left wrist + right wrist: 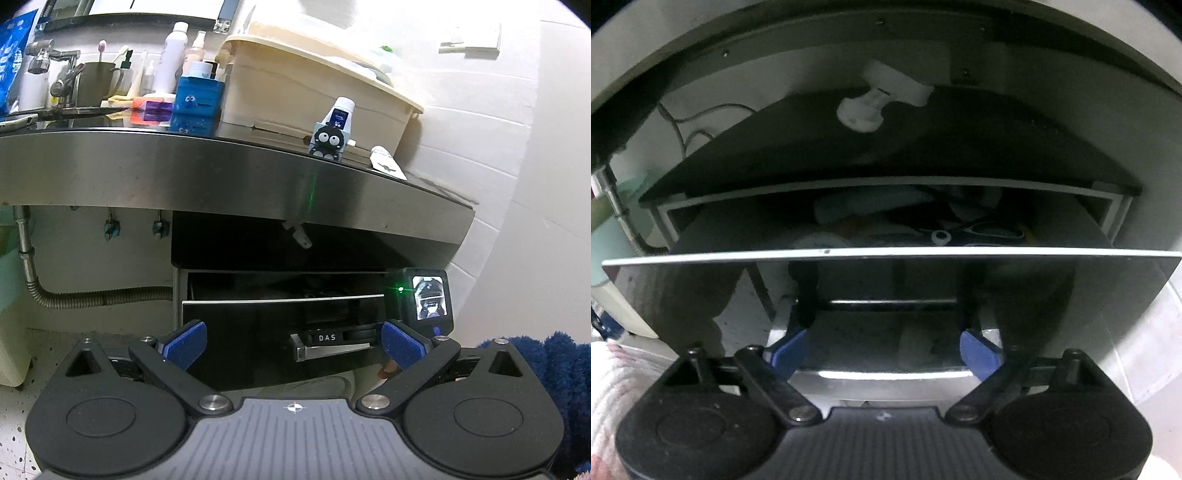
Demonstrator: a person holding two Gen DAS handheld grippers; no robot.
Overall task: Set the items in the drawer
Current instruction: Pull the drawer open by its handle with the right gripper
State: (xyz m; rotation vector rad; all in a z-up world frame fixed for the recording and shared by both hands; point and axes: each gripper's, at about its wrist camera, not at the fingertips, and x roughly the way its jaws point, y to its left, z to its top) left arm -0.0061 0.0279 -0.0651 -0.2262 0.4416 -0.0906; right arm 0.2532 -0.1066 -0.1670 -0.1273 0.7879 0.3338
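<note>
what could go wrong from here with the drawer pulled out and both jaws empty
1. The drawer is only partly out under the steel counter edge, so the gap for lowering an item looks tight.
2. The cartoon-face tube holder stands at the very counter edge; a clumsy grab could knock it off.
3. The drawer already holds clutter, so a dropped item may land unevenly.

White tiled wall [480,122], speckled floor [14,435]

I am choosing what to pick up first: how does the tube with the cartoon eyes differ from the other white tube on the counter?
The cartoon-eyed tube stands upright, cap up; the plain white tube lies flat at the counter's right end. The first has a dark sleeve with big eyes and a blue label; the second is mostly white with small dark print. Both are near the front edge, by the beige box.
</note>
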